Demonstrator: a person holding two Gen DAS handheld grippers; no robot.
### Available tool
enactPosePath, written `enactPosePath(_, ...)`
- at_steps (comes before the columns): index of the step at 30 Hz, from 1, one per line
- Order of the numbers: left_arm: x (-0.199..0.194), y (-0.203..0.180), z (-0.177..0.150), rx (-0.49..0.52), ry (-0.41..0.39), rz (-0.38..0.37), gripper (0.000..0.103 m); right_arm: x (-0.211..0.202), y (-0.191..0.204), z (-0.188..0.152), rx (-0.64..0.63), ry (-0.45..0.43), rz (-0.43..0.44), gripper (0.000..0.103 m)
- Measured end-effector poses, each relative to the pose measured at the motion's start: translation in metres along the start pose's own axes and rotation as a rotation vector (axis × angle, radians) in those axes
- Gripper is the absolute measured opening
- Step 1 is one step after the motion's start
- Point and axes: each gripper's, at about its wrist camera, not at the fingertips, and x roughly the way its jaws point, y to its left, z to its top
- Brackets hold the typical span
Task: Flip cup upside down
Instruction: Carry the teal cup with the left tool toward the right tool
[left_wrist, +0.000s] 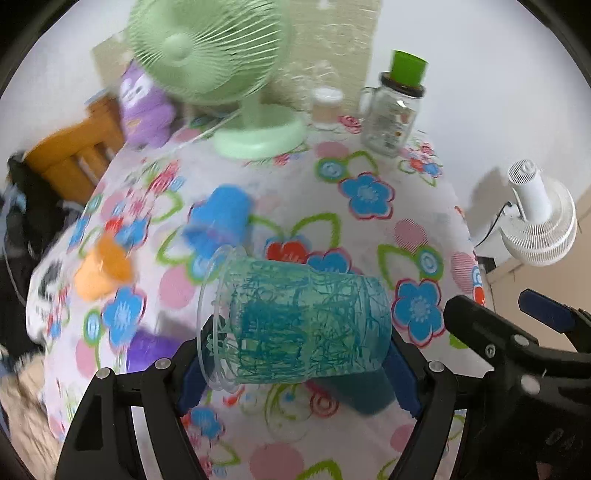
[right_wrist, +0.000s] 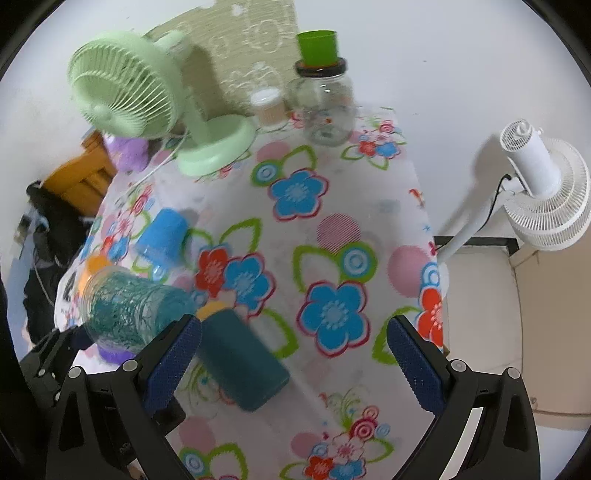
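A clear plastic cup with teal scribbles (left_wrist: 295, 321) lies on its side in the air between the blue pads of my left gripper (left_wrist: 295, 373), its mouth to the left. The gripper is shut on it, above the flowered tablecloth (left_wrist: 369, 229). The cup also shows in the right wrist view (right_wrist: 133, 314). My right gripper (right_wrist: 295, 362) is open and empty over the cloth, to the right of the cup. A dark teal cup (right_wrist: 243, 365) stands below the held one.
A blue cup (right_wrist: 162, 236), an orange cup (left_wrist: 101, 269) and a purple cup (left_wrist: 151, 350) stand upside down at the left. A green fan (right_wrist: 155, 107), a glass jar with a green cup on top (right_wrist: 325, 99) and a small jar (right_wrist: 267, 105) stand at the back. A white fan (right_wrist: 543, 192) is right of the table.
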Motion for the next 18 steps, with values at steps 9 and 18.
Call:
enactPosePath(9,0.005,0.037,-0.050,-0.126,0.057,0.048,0.083,0.019,0.029,-0.032,-0.076,0.081,0.037,0.101)
enactPosePath(18,0.028,0.065,-0.104,-0.290,0.144,0.063,0.083,0.047,0.057,-0.060,-0.150,0.164,0.050,0.101)
